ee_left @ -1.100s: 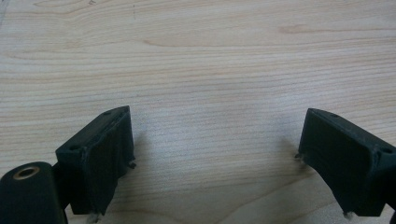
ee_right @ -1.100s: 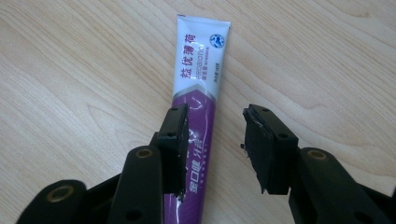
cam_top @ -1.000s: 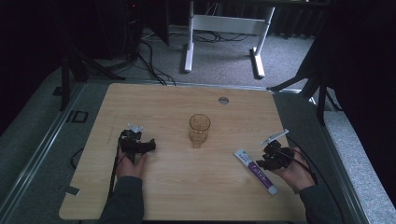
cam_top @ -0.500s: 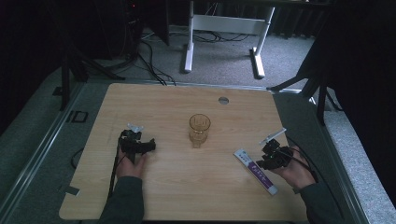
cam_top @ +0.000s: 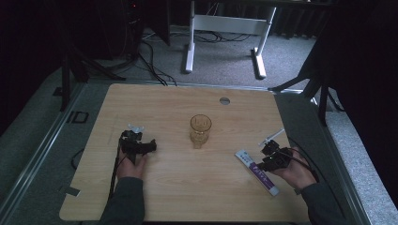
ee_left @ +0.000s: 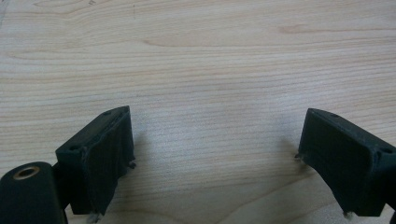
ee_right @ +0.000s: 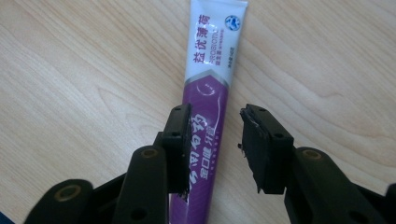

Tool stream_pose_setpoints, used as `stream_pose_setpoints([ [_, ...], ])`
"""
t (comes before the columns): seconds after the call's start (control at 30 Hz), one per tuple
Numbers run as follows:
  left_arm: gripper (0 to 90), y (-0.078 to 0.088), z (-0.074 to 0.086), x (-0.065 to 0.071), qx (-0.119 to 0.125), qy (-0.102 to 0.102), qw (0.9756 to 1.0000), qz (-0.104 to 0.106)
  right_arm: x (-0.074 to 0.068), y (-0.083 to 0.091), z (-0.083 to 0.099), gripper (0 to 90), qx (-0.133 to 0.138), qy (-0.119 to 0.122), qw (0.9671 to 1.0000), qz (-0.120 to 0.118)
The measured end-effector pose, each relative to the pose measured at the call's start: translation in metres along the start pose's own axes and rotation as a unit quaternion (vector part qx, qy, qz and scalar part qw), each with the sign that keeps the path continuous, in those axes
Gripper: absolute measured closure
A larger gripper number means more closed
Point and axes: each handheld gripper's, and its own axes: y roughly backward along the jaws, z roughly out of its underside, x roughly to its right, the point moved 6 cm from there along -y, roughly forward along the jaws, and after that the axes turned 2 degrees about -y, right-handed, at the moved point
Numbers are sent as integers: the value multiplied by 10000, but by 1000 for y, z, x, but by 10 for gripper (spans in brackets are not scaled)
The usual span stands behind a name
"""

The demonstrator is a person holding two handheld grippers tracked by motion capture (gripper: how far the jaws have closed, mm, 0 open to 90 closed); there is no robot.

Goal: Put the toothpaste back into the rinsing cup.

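Note:
A purple and white toothpaste tube (cam_top: 263, 178) (ee_right: 210, 70) lies flat on the wooden table (cam_top: 187, 197) at the front right. My right gripper (cam_top: 261, 166) (ee_right: 215, 140) hangs just over the tube's purple half with its jaws partly apart. One jaw overlaps the tube's edge and the other stands off beside it. An amber drinking glass (cam_top: 200, 130) stands upright at the table's middle. At the front left, my left gripper (cam_top: 151, 146) (ee_left: 215, 154) is open wide over bare wood with nothing between its jaws.
A round grey grommet (cam_top: 225, 100) sits in the table near its back edge. Behind the table stand white desk legs (cam_top: 189, 42) and cables on grey carpet. A metal rail (cam_top: 42, 150) runs along the table's left side.
The right hand has edged slightly over the toothpaste tube. The left hand and the glass have not moved.

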Motion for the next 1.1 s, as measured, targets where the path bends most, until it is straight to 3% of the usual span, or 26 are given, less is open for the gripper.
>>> stream_pose_setpoints([
  [1.1, 103, 0, 0, 0, 0, 1, 10000, 1, -2, -13, 5, 617, -553, -53, 9984, -59],
])
